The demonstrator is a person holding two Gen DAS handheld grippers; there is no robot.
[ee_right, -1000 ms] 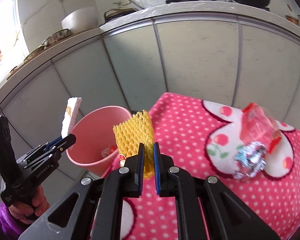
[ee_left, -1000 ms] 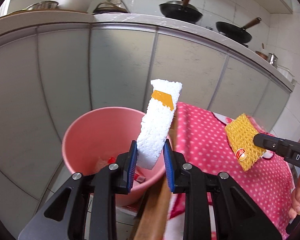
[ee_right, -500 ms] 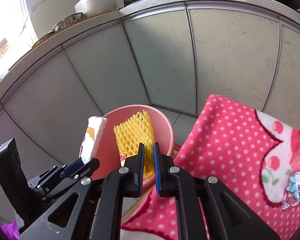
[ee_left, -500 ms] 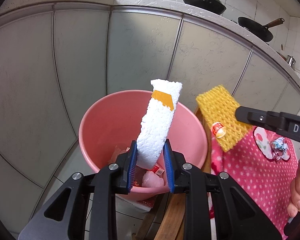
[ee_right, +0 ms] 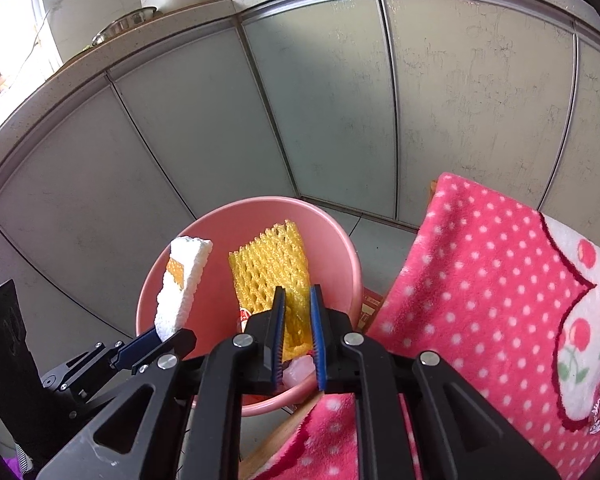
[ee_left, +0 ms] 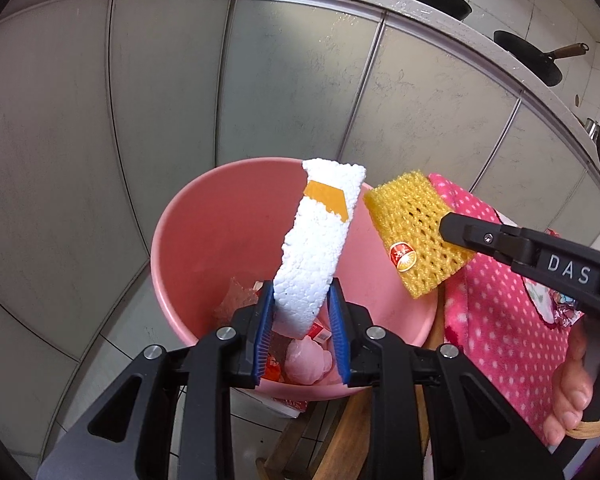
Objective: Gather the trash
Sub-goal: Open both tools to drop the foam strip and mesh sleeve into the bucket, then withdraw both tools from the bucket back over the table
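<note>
Your left gripper (ee_left: pixel 300 330): matte black frame, triangular cut-outs, silver round screws, blue ribbed pads (ee_left: pixel 262 334). Your right gripper (ee_right: pixel 298 338): same black build, blue pads (ee_right: pixel 315 334), white "DAS" lettering on finger side, small screw near tip. Your right hand (ee_left: pixel 576 392) bare on black handle. Purple sleeve (ee_right: pixel 4 472) scrap below left gripper.

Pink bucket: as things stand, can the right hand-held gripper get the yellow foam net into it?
Probably yes. The right hand-held gripper holds the yellow foam net over the open pink bucket, its jaws just been opening. The white foam strip in the left hand-held gripper hangs beside it, apart.
</note>
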